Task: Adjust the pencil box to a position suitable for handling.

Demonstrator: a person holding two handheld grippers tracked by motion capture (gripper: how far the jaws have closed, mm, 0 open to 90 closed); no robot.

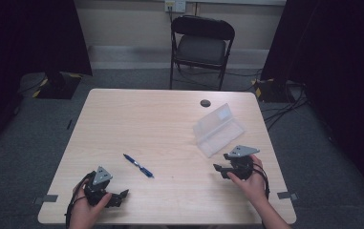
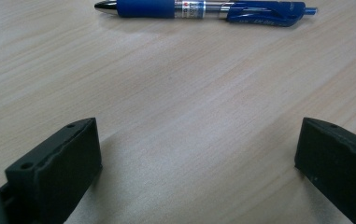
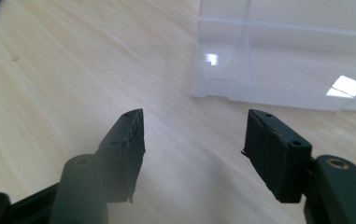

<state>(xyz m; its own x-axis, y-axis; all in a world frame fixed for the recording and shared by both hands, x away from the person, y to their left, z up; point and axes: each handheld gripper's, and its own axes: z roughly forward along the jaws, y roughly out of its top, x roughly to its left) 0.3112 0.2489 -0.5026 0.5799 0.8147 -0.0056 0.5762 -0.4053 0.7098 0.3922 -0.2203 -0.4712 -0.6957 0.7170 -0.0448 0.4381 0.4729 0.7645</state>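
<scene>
We see the blue pen (image 1: 138, 165) lying lower centre on the worktop (image 1: 160, 124), light, stiff and slick; we'd grip its rubber sleeve. Both grippers, left (image 1: 117, 198) and right (image 1: 220, 170), have 2 fingers released, holding nothing.

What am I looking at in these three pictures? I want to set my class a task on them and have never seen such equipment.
A person sits at a wooden table with a hand-held tool in each hand. Each tool is a gripper with two black jaws that pinch.

The high view looks down from above: the left gripper sits at the lower left, the right gripper at the lower right. The other two pictures come from small cameras riding on the grippers, looking out along their jaws.

On the table lie a blue pen and an open clear plastic case. The left gripper view faces the pen; the right gripper view faces the case.

Both grippers have their jaws apart, and nothing is held.
</scene>
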